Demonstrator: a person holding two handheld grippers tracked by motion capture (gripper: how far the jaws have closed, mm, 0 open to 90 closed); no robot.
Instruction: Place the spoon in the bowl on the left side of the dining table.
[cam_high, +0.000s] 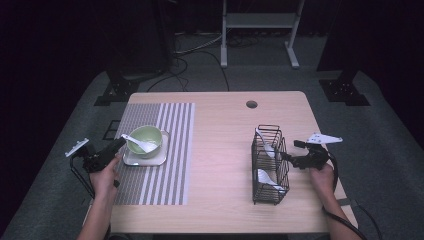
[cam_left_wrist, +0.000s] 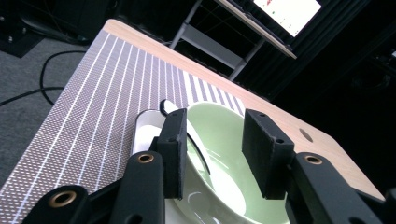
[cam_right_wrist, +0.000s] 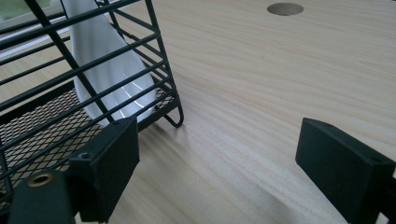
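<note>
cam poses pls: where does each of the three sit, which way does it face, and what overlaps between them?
High view: above the person's side, looking forward and down on the table; both forearms, left gripper, right gripper.
Left gripper view: rides the left gripper, jaws apart over the green bowl and white spoon.
Right gripper view: rides the right gripper, open beside the wire basket.
Shared: bowl, basket, table hole.
</note>
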